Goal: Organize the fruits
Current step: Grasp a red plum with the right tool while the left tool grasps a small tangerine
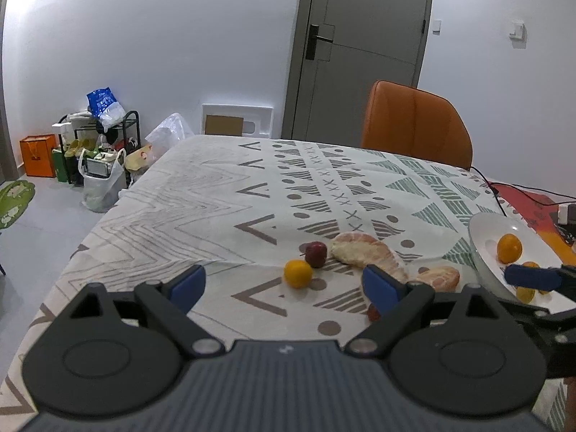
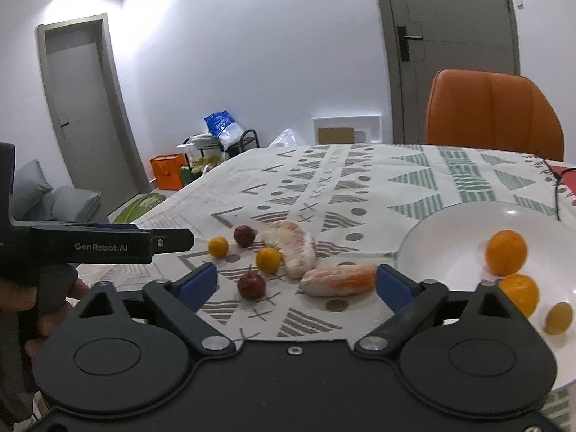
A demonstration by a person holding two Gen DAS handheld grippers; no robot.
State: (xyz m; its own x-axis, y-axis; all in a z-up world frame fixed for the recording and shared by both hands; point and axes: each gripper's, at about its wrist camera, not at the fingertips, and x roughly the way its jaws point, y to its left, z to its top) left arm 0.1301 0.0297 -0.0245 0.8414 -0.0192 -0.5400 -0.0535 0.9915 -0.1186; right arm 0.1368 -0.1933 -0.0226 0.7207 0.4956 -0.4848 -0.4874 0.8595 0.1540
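While both sets of jaws stand released and empty, the right gripper (image 2: 296, 282) hovers nearest a pomelo segment (image 2: 338, 280); loose fruits lie mid-bench (image 2: 360, 176), oranges (image 2: 505, 247) on the right-hand plate (image 2: 450, 226), chair (image 2: 493, 115) beyond.

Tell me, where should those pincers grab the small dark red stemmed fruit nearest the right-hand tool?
Probably around the round middle of the small dark red stemmed fruit, coming from above and in front, one pad on each side. Its thin stem points up and back, too slight to grip. The open right gripper would need to avoid the peeled orange citrus segment lying close beside it.
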